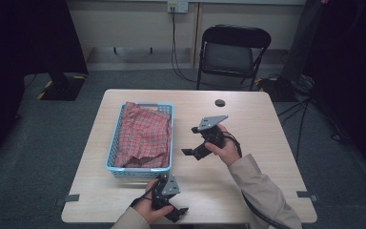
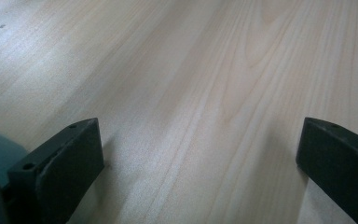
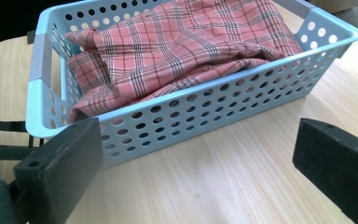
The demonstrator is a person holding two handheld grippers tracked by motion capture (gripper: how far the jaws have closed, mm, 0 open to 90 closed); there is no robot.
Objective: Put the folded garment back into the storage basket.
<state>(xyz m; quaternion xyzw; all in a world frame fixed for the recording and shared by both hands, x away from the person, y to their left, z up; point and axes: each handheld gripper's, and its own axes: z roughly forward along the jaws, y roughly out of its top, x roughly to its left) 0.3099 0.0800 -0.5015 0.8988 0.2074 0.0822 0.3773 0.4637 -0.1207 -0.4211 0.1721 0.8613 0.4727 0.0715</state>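
Both your left gripper and right gripper are wide open beside the basket; grab carelessly and the cloth could drag it over.

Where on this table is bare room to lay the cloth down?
Bare wood runs between the blue basket and the table's right edge, broken by the right gripper. The far right holds one dark round spot. The near edge is crowded by the left gripper. The plaid cloth fills the basket.
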